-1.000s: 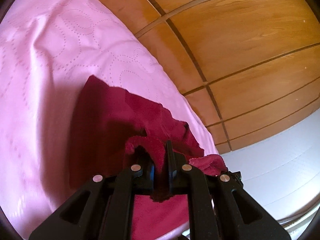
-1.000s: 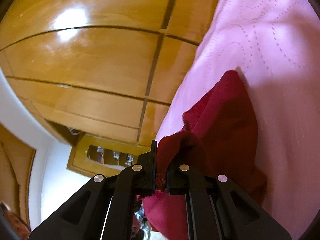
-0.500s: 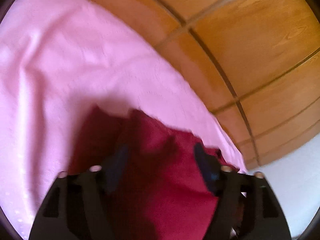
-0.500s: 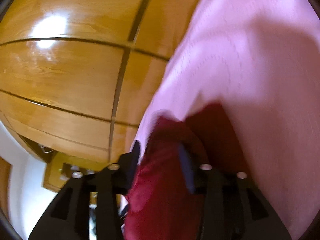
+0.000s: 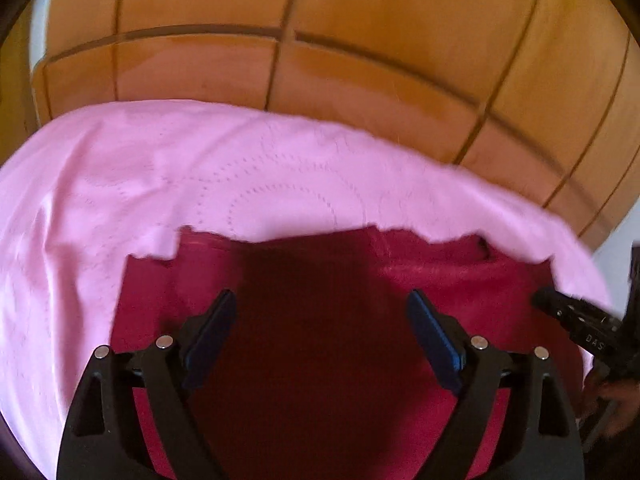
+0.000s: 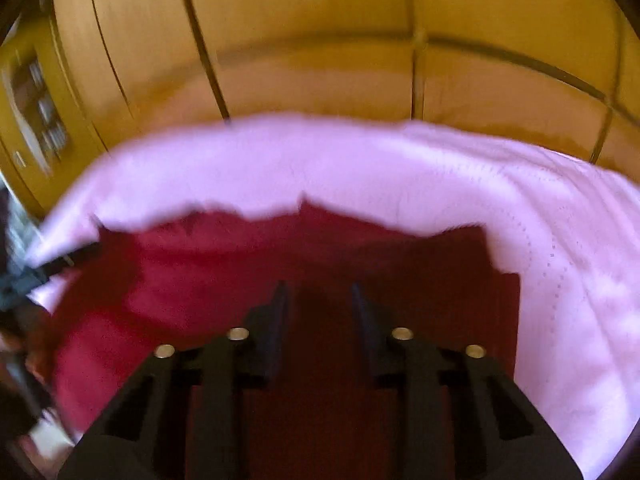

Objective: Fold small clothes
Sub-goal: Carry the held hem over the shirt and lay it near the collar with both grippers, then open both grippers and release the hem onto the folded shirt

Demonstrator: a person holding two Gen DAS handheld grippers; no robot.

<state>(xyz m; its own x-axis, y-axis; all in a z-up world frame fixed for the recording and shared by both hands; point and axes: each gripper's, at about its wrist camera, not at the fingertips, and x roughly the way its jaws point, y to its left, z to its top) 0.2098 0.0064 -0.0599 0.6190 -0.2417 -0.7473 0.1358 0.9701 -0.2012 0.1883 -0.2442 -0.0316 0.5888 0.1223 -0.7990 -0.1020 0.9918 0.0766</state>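
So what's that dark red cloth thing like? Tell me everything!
The dark red cloth is a small garment of soft, slightly fuzzy-looking fabric. It lies spread fairly flat on the pink sheet, its far edge uneven and a bit rumpled. Nothing grips it: the left tool hangs above it, opening wide, and the right tool is closing on nothing.

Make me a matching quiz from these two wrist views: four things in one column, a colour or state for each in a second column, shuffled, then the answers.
Things:
1. crimson fabric garment
2. pale pink stitched bedspread
3. glossy wooden panelled wall
4. left gripper

Colour or state:
A. orange-brown, crossed by dark grooves
B. jaws opening wide, nothing between them
C. dark red, lying spread out
D. light pink, under the garment

Pairs: 1-C, 2-D, 3-A, 4-B
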